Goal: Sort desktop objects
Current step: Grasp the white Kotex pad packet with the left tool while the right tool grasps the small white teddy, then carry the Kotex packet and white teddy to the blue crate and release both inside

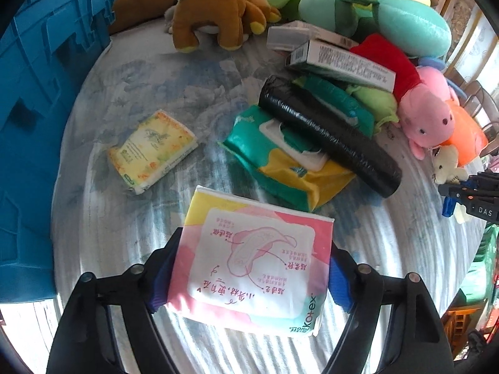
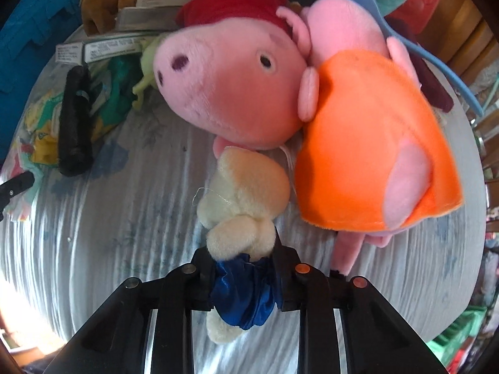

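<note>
The pink pad packet [image 1: 252, 265] is clamped by the left gripper [image 1: 249, 277], its near end cut off below. The small cream plush [image 2: 246, 205] is pinched at its blue skirt by the right gripper [image 2: 244, 283]; its face is hidden.

Both grippers have black ribbed fingers [image 1: 162, 274] with round screws; the left carries blue pads.

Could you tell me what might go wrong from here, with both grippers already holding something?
1. The left gripper clamps the pink pad packet only by its side edges; the soft pack might buckle and slip out.
2. The right gripper pinches the cream plush bear by its blue cloth, so the bear could dangle or pull free.
3. The black bag roll lies slanted across the green wipes pack; a nudge could send it rolling.
</note>
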`<action>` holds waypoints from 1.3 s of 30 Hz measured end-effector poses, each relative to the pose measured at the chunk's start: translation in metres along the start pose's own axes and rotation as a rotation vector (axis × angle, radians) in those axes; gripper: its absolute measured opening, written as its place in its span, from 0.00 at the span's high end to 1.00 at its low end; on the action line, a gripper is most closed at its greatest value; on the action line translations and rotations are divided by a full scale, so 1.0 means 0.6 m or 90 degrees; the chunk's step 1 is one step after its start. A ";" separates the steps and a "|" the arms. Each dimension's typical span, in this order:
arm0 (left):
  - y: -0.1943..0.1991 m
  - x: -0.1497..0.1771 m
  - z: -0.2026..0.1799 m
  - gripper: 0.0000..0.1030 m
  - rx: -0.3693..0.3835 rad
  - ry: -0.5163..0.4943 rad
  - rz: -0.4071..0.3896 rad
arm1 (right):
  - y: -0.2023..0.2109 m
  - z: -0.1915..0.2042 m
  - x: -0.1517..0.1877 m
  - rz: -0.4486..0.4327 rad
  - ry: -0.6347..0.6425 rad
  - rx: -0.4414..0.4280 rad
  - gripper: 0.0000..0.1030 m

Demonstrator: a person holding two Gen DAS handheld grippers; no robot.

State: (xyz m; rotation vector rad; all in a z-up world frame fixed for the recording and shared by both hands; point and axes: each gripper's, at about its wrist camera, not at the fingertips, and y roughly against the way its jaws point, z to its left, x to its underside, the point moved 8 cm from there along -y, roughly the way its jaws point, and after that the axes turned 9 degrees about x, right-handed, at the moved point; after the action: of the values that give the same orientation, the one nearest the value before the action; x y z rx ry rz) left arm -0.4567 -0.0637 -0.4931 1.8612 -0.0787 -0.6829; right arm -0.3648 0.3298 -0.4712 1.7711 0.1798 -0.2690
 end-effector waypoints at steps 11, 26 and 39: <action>0.120 -0.074 0.078 0.23 0.018 0.013 -0.075 | 0.116 0.008 -0.026 -0.057 0.017 -0.011 0.77; 0.485 -0.227 0.248 0.23 0.017 0.005 -0.311 | 0.398 0.142 -0.223 -0.276 0.084 -0.060 0.77; 0.848 -0.196 0.582 0.23 -0.086 0.090 -0.414 | 0.614 0.447 -0.364 -0.416 0.229 -0.164 0.77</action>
State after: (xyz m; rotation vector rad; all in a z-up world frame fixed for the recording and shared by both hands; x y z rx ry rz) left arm -0.5915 -0.5168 -0.0794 1.7935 0.6751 -0.9615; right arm -0.4988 -0.0062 -0.1183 1.4473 1.0148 -0.3700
